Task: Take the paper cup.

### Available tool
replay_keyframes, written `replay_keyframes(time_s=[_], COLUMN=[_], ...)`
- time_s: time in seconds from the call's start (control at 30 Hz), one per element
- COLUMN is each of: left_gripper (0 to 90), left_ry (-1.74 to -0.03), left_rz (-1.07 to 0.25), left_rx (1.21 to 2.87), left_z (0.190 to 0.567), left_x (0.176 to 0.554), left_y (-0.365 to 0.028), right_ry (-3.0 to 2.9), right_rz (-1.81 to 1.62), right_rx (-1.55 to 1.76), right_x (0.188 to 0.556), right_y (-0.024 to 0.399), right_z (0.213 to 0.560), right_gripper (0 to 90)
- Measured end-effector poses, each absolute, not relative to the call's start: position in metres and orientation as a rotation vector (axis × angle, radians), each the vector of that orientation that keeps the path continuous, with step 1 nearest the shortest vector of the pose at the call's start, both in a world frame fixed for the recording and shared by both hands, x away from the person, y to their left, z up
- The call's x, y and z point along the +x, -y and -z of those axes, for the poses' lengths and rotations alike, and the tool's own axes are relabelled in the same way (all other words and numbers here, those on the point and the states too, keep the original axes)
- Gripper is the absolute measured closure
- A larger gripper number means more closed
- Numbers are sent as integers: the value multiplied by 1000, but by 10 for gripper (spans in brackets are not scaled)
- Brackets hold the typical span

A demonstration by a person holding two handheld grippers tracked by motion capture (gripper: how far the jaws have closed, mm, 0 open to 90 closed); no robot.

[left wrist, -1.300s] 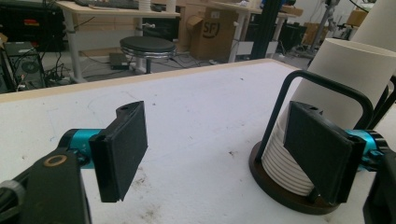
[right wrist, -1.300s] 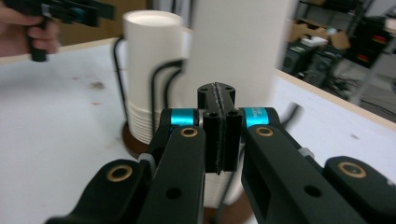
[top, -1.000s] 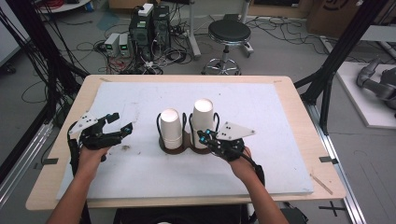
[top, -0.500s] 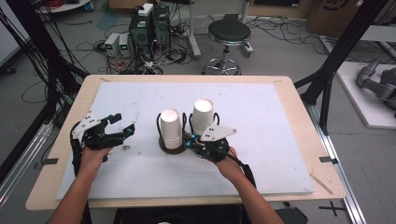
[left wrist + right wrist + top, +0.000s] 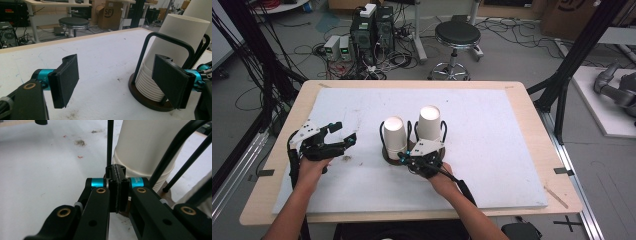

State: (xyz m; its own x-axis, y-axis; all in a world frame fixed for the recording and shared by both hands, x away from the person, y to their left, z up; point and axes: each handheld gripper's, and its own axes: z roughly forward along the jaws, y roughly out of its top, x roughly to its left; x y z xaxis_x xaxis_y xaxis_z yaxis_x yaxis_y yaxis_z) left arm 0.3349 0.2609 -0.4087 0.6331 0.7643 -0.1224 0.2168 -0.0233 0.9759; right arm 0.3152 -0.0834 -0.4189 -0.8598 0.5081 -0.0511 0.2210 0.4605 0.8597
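High view, two cup stacks (image 5: 394, 137), two claws (image 5: 412, 155)

Brown cardboard carton (image 5: 109, 13), on the floor behind the table, left gripper view: black letters "SF" printed on its side face.

Turquoise metal collar (image 5: 137, 182) beside the right gripper's closed jaws, right gripper view: small white print, too blurred to read.

No other legible markings.
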Motion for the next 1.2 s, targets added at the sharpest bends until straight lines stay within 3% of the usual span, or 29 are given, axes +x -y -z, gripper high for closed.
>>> replay_keyframes(time_s=[1.2], left_gripper=[219], left_ry=[-829], left_rz=[-537], left_rx=[1587], left_z=[410], left_x=[335], left_y=[-257], right_ry=[-2329], right_rz=[-1266], right_rx=[957], right_x=[315], right_y=[62], right_z=[435], right_gripper=[900])
